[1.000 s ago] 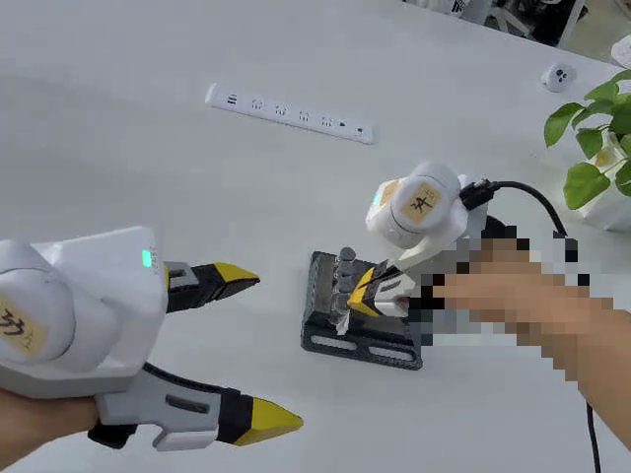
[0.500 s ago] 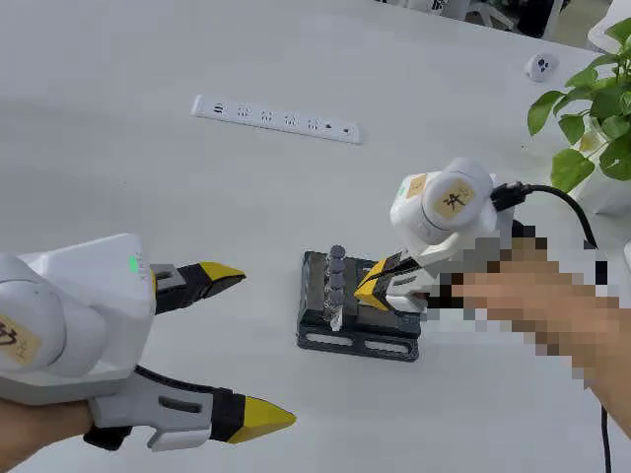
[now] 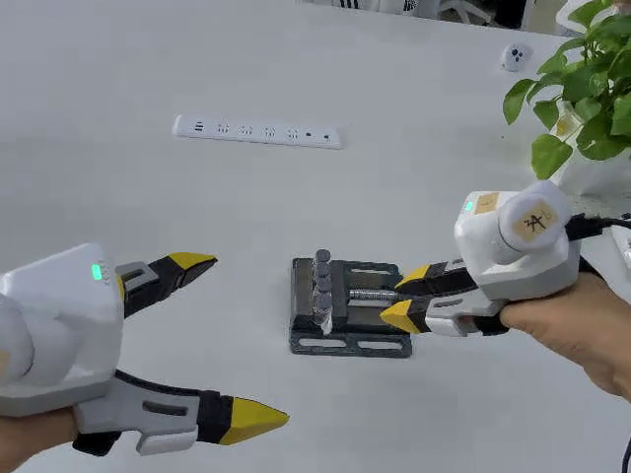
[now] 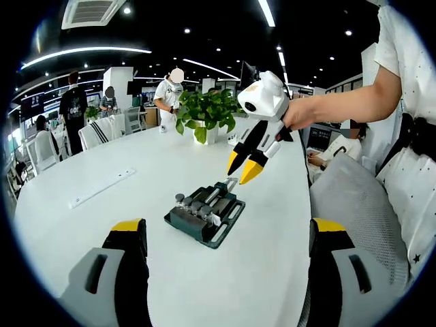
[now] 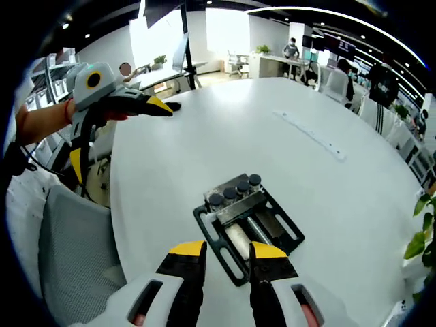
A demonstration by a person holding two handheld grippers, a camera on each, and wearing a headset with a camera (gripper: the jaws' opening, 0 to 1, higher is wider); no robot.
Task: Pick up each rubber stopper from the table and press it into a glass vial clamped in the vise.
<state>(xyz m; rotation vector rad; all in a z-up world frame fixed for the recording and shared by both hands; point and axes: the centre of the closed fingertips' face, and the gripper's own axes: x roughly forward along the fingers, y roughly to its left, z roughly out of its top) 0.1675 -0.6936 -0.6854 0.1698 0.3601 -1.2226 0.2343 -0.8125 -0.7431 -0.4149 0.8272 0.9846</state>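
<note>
White table (image 3: 118, 79) is noted as the work surface. A black vise (image 3: 347, 344) is set on it just ahead of the right gripper (image 3: 400, 298) tips and well ahead of the left gripper (image 3: 240, 340). A white power strip (image 3: 258, 131) is laid flat well beyond the vise; a small round white device (image 3: 514, 57) and a potted plant (image 3: 577, 94) are placed far beyond the right gripper.

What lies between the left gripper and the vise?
Nothing but bare white table. The stretch from the left gripper to the vise is bare in the head view and the left gripper view.
</note>
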